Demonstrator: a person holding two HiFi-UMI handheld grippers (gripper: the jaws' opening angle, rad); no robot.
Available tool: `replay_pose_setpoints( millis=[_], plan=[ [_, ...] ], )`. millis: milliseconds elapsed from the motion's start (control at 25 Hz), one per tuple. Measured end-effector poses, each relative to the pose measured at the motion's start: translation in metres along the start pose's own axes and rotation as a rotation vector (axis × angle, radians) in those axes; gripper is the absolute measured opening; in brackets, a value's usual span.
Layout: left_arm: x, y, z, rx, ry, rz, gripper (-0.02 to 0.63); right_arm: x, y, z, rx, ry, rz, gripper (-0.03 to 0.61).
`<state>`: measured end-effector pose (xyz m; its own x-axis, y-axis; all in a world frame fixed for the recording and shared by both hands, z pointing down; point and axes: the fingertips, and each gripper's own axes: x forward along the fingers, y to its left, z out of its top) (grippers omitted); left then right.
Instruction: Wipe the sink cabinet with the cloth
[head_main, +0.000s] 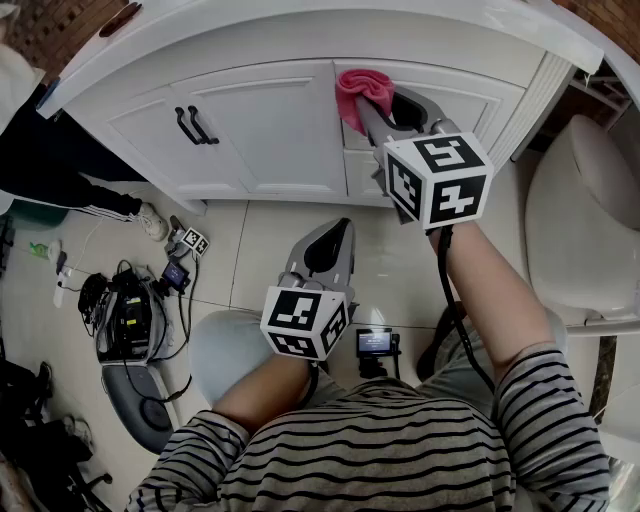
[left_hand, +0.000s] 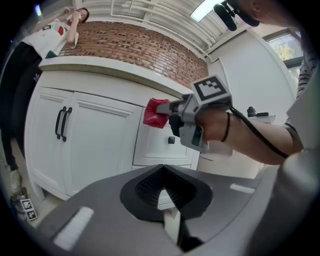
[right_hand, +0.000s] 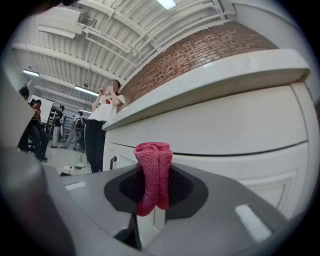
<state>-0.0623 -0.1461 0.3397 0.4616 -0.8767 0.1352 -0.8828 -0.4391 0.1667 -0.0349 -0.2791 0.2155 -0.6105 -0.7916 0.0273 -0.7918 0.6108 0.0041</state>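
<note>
The white sink cabinet (head_main: 270, 120) fills the top of the head view, under a white countertop. A pink cloth (head_main: 360, 88) is bunched between the jaws of my right gripper (head_main: 385, 108), which is shut on it and holds it against the top of the drawer front to the right of the doors. In the right gripper view the cloth (right_hand: 153, 152) sticks up out of the jaws, just in front of the cabinet's white panel (right_hand: 235, 130). My left gripper (head_main: 325, 245) hangs lower, over the floor tiles, shut and empty. From there the cloth (left_hand: 156, 113) and right gripper (left_hand: 169, 111) show.
Two black handles (head_main: 195, 125) sit on the cabinet doors, and a small dark knob (left_hand: 171, 140) on the drawer. A white toilet (head_main: 580, 230) stands close on the right. Bags, cables and gear (head_main: 125, 315) lie on the floor at left, where a person (head_main: 60, 170) stands.
</note>
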Motion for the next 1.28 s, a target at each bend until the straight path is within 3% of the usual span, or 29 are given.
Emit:
replay_pose_setpoints(
  millis=[200, 400, 800, 1000, 1080, 1280],
  plan=[
    [-0.002, 0.008, -0.003, -0.014, 0.009, 0.016, 0.000, 0.034, -0.004, 0.016, -0.046, 0.031, -0.023, 0.094],
    [0.000, 0.006, -0.001, -0.016, 0.009, 0.004, 0.000, 0.009, -0.033, 0.011, -0.067, 0.030, -0.049, 0.094],
    [0.006, -0.003, -0.004, -0.013, 0.021, -0.013, 0.000, -0.113, -0.173, 0.003, -0.077, 0.034, -0.320, 0.103],
    [0.005, -0.005, -0.003, -0.014, 0.019, -0.017, 0.000, -0.144, -0.199, 0.002, -0.019, 0.010, -0.457, 0.093],
    [0.003, -0.006, -0.001, -0.016, 0.016, -0.021, 0.000, -0.132, -0.173, 0.003, -0.013, -0.015, -0.417, 0.091],
    [0.003, -0.004, 0.001, -0.020, 0.006, -0.018, 0.000, -0.037, -0.057, -0.007, -0.042, -0.013, -0.104, 0.091]
  ],
)
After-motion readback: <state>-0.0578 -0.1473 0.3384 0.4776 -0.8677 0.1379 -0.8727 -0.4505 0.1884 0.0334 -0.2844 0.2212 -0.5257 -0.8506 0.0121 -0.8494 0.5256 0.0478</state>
